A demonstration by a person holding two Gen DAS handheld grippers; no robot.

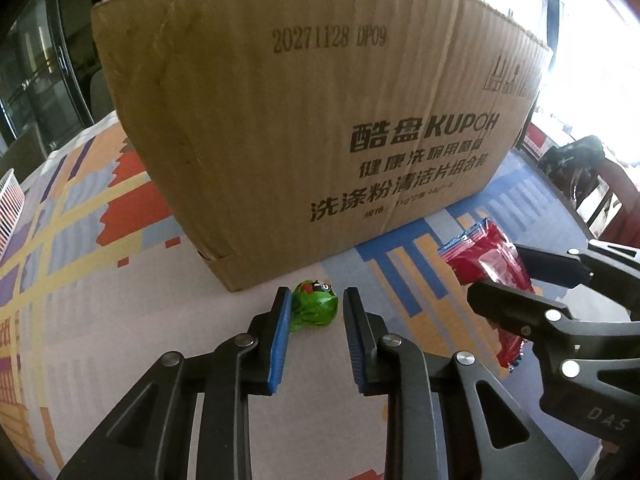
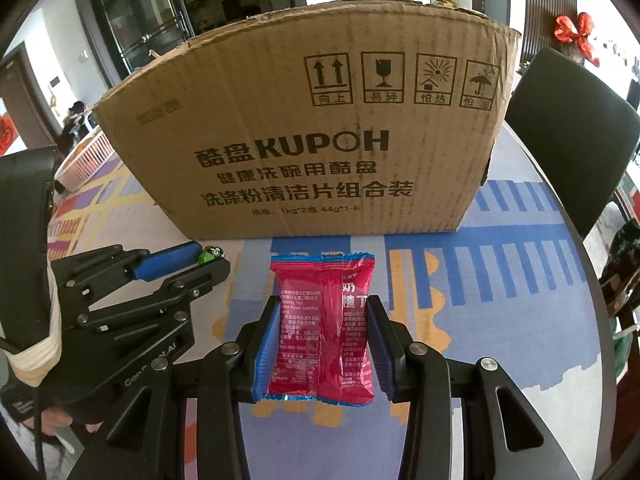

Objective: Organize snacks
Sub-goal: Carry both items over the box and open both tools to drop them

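A small green-wrapped candy lies on the patterned tablecloth, right before the cardboard box. My left gripper straddles it: the left blue pad touches the wrapper, and a thin gap shows at the right pad. From the right wrist view, the candy sits at the tips of the left gripper. My right gripper is shut on a red snack packet with blue ends, held flat between both pads above the cloth. In the left wrist view the packet and the right gripper are at the right.
The tall box fills the far side of the table, its top out of sight. A white slatted basket stands at the left, a dark chair at the right. The table's rounded edge curves along the right.
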